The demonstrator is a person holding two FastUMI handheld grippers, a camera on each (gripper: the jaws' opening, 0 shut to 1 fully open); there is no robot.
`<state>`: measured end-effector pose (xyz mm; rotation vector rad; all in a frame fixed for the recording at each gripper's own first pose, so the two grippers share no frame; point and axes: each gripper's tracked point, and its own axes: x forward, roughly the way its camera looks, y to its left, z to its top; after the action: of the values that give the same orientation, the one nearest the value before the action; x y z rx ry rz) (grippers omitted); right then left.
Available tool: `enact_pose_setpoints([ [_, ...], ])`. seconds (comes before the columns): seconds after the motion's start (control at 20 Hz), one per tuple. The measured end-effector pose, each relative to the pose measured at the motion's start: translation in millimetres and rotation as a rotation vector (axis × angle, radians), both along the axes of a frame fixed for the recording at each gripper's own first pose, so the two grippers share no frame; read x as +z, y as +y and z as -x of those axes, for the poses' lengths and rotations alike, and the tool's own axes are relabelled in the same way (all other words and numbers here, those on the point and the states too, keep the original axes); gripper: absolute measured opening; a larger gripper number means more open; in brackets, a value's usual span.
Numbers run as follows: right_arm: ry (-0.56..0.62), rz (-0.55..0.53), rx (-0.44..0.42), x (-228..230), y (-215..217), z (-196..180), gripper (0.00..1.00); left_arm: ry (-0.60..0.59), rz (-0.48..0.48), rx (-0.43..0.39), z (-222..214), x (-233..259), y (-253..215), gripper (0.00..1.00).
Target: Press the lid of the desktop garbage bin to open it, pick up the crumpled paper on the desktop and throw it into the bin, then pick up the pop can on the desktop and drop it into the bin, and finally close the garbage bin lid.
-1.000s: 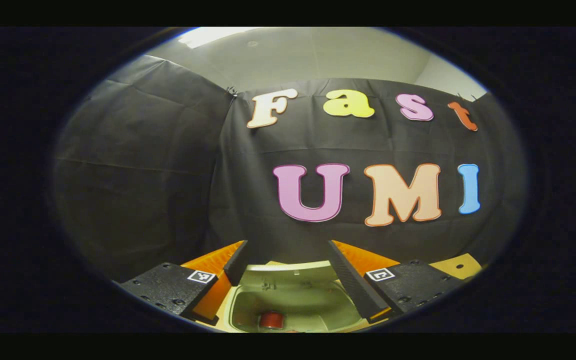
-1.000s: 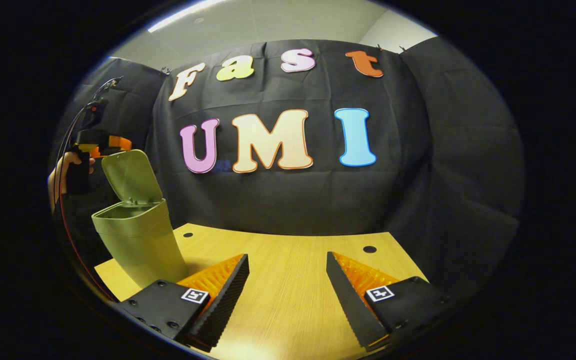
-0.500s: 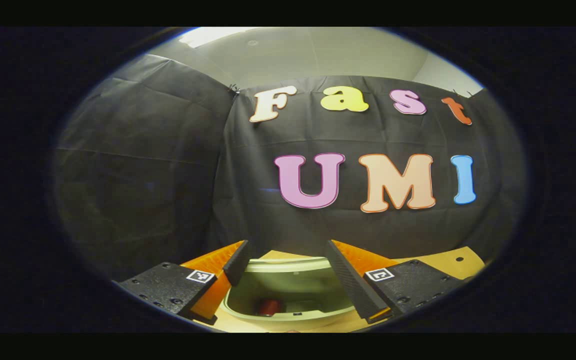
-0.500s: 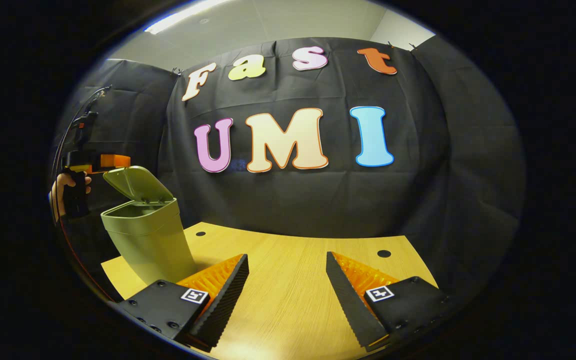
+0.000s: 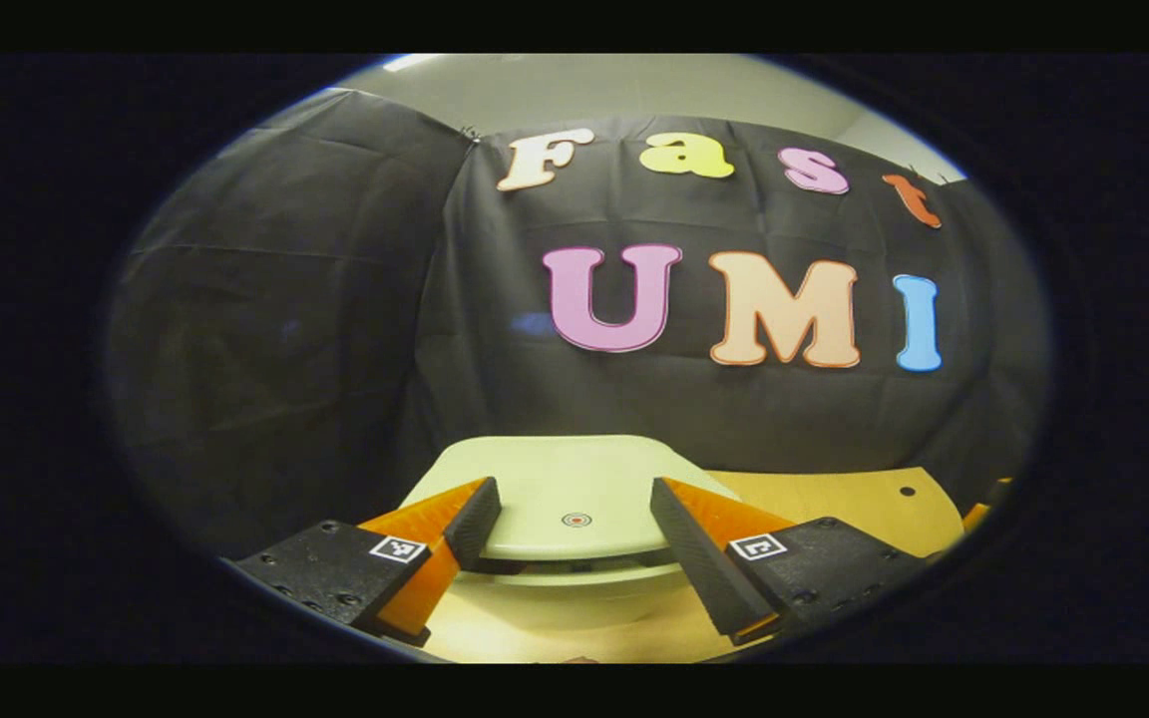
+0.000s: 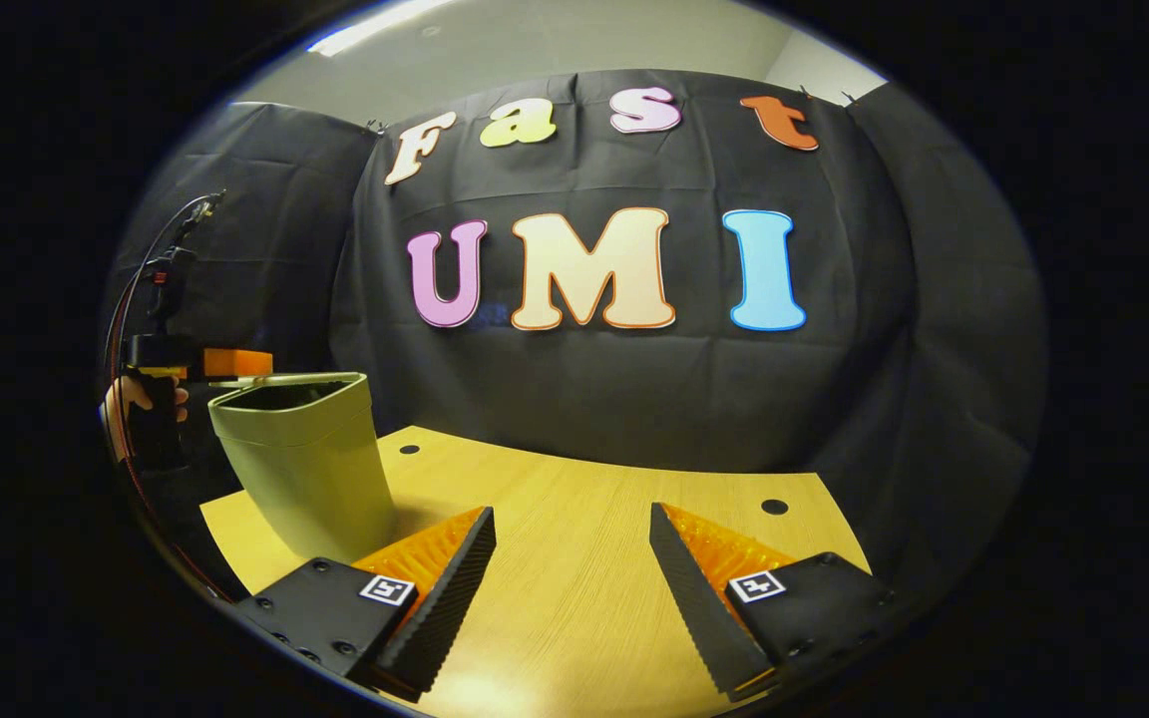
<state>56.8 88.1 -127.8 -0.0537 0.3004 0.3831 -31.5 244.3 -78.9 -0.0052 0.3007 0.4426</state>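
Observation:
The pale green bin [image 6: 305, 469] stands at the table's left end in the right gripper view. Its lid [image 5: 574, 479] lies almost flat over the rim, with a narrow dark gap still showing under it. A small round mark sits at the lid's front middle. My left gripper [image 5: 574, 504] is open, its fingers resting low over the lid's front edge, one on each side of the mark. In the right gripper view the left gripper [image 6: 235, 361] sits at the lid's far side, held by a hand [image 6: 126, 399]. My right gripper [image 6: 572, 519] hangs open over the bare table, with nothing between its fingers. The lid hides the bin's inside.
The wooden table [image 6: 584, 598] has small round holes near its back edge. Black cloth walls close in behind and on both sides. A cable runs up from the left gripper's handle in the right gripper view.
The lid has swung down from upright to almost flat, pushed by my left gripper moving down with it. The red can inside the bin is now covered. The right gripper barely moved.

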Motion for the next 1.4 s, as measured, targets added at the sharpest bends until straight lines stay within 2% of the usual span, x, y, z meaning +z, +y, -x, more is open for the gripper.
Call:
enact_pose_setpoints([
  [0.1, 0.016, -0.005, 0.01, -2, 7, 1, 0.98, 0.028, -0.014, -0.014, 1, -8, 0, 0.93],
  [0.3, 0.014, 0.007, 0.026, -3, 17, 4, 0.98, 0.022, -0.006, -0.01, 2, -13, -1, 0.92],
  [0.35, 0.017, 0.01, 0.031, -4, 20, 4, 0.98, 0.016, -0.009, -0.01, 3, -13, -2, 0.96],
  [0.5, 0.032, 0.007, 0.031, -8, 24, 5, 0.99, 0.042, -0.047, -0.024, 3, -21, -2, 0.94],
  [0.6, 0.03, 0.0, 0.028, -7, 25, 6, 0.98, 0.034, 0.0, 0.001, 6, -26, -1, 0.94],
  [0.75, 0.014, -0.025, 0.015, 1, 24, 4, 0.98, -0.001, -0.027, -0.046, 2, -19, -6, 0.94],
  [0.8, 0.012, -0.029, 0.012, 4, 24, 3, 0.98, -0.058, -0.028, -0.066, 3, -9, -10, 0.97],
  [0.9, -0.02, -0.036, -0.01, 17, 17, 0, 0.98, -0.055, -0.046, -0.076, 5, -14, -10, 0.95],
  [1.05, -0.071, -0.065, -0.029, 44, 16, -2, 0.98, -0.117, -0.088, -0.087, 1, 11, -21, 0.95],
  [1.25, -0.164, -0.101, -0.057, 83, 12, 4, 0.98, -0.279, -0.198, -0.194, -17, 72, -65, 0.92],
  [1.4, -0.224, -0.108, -0.096, 108, -1, 7, 0.98, -0.371, -0.182, -0.292, -34, 99, -117, 0.92],
])
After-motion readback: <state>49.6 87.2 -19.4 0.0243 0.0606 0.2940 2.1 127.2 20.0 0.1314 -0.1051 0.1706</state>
